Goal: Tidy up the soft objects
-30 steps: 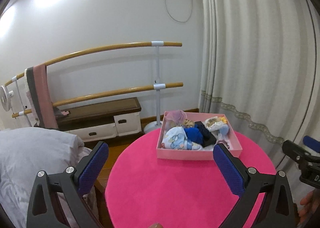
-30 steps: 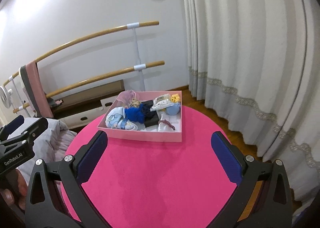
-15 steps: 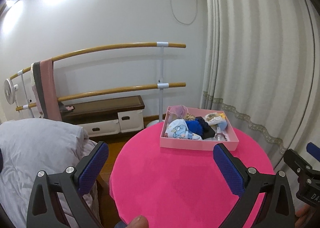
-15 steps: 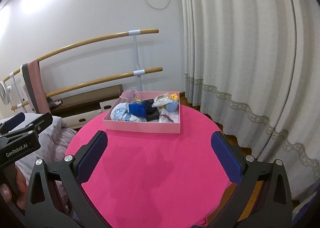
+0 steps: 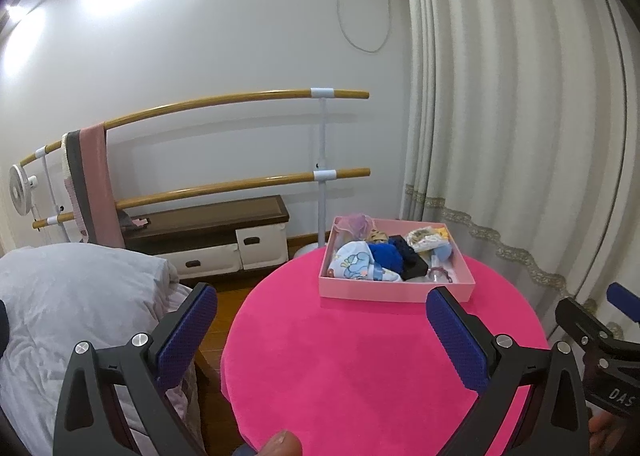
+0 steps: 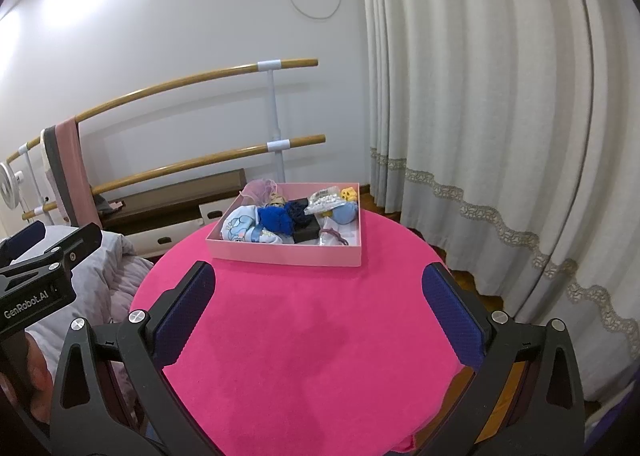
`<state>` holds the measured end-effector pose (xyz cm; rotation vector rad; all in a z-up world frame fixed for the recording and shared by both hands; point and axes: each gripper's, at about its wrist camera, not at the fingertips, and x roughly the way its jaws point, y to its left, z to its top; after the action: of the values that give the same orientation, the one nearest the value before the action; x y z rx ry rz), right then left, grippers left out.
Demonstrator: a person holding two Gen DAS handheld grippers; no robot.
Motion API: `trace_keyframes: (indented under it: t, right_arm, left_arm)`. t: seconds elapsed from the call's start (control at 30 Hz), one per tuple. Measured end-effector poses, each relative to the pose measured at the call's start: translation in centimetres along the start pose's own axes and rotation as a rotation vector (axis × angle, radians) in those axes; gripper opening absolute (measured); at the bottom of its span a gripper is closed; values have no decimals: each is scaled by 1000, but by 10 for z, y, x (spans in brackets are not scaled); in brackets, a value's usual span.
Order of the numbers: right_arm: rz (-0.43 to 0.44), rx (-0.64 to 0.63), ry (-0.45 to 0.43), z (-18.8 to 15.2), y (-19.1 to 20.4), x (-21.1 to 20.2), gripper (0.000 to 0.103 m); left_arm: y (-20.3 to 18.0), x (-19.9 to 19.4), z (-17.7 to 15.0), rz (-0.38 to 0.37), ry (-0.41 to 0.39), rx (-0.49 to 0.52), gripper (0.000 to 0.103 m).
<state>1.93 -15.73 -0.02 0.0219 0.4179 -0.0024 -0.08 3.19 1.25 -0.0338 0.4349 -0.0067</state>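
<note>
A shallow pink box [image 6: 286, 254] is sitting on the far part of a round tabletop [image 6: 320, 336] covered in bright pink cloth, its near wall running almost parallel to both tools. Inside it, soft things are lying heaped together: a pale blue printed cloth [image 6: 240, 225] at the left, a deep blue fuzzy piece [image 6: 276, 217] touching it, a dark navy piece [image 6: 301, 211] just behind a black block [image 6: 307, 234], a pink gauzy item [image 6: 258, 191] in the far left corner, and a light blue ball [image 6: 345, 212] toward the far right with a yellow piece [image 6: 349, 193] beside it.

The left tool [image 5: 320, 330] is hanging over the tabletop's near left edge, its blue-padded fingers [image 5: 186, 330] spread wide and gripping nothing. The right tool [image 6: 319, 312] is hovering over the near half of the tabletop, its jaws likewise wide apart and empty. Between both tools and the box, a broad stretch of bare pink cloth is lying open.

Past the left edge a bed with a grey quilt [image 5: 68, 296] is standing close. Past the right edge a cream curtain [image 6: 500, 115] is hanging near the rim. Behind the box, two wooden rails [image 5: 240, 101] are running along the white wall, with a low bench [image 5: 208, 219] below them.
</note>
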Motion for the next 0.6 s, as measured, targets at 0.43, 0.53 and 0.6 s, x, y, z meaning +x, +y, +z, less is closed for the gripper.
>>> trace_keyframes:
  t: [0.43,0.53,0.6]
  right_arm:
    - [1,-4,3,4,0,2,103]
    - [0,-4,4,5,-1,2,103]
    - [0,-4,3,4,1,2,103]
  left_arm:
    - [5,8,4,-15,20,-4,103]
    - [6,9,6,-21,20,-6,103]
    - [6,9,6,-21,20,-5,103]
